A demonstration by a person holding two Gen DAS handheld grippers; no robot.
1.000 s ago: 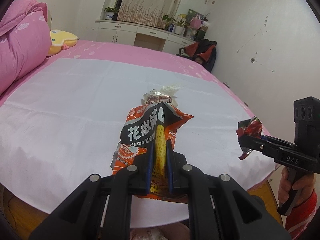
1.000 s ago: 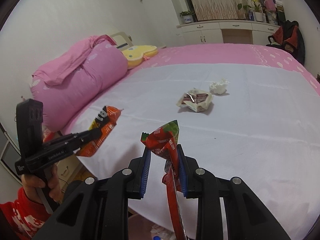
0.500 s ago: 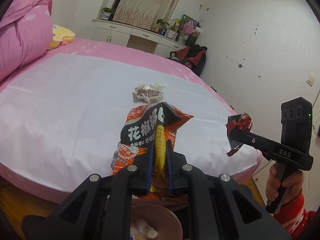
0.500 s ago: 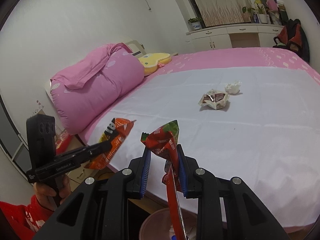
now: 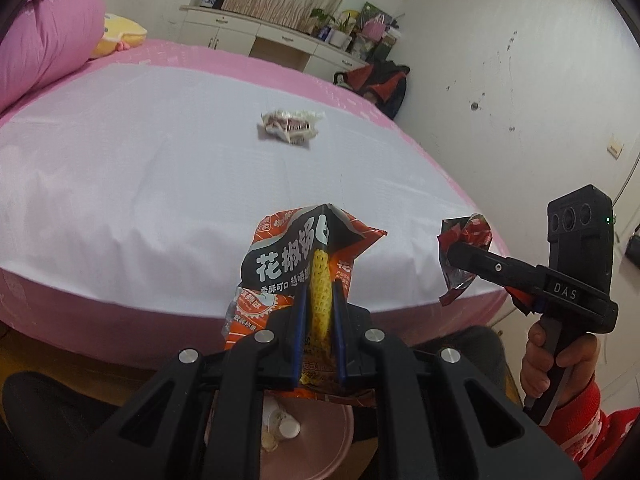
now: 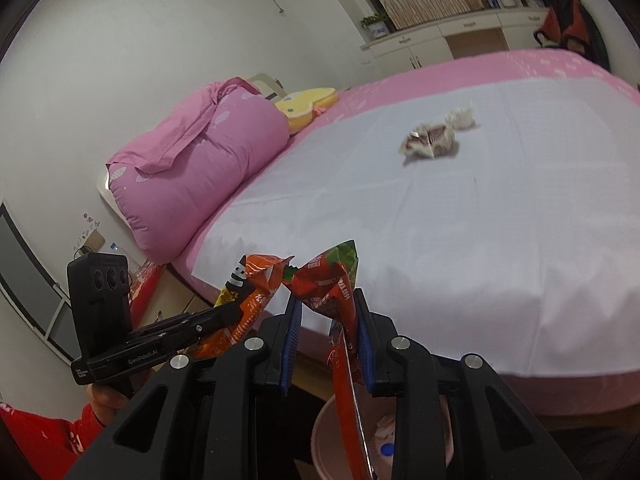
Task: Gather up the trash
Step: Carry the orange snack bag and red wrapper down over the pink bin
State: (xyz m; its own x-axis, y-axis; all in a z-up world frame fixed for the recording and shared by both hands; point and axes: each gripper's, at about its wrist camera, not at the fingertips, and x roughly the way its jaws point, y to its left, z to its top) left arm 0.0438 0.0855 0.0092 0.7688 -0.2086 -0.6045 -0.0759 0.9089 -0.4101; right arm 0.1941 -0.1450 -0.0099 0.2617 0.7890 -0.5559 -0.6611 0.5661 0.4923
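My left gripper [image 5: 320, 300] is shut on an orange and black snack bag [image 5: 296, 256]; it also shows in the right wrist view [image 6: 248, 300]. My right gripper [image 6: 326, 308] is shut on a red wrapper [image 6: 332, 280], which also shows in the left wrist view [image 5: 460, 240]. Both are held off the foot of the bed, above a pink trash bin [image 5: 320, 452] [image 6: 324, 436] with scraps inside. A crumpled brown and white wrapper [image 5: 288, 126] [image 6: 430, 140] and a white paper wad [image 6: 462, 117] lie on the white sheet [image 5: 140, 168].
A pink bed [image 6: 520, 68] with a rolled pink duvet [image 6: 200, 160] and a yellow cushion [image 6: 308, 104] fills the room. White cabinets [image 5: 240, 40] with plants stand at the far wall. A white wall [image 5: 520, 80] is at the right.
Both grippers have drawn back from the bed with their wrappers still held. The bed edge and the pink bin below have come more into view.
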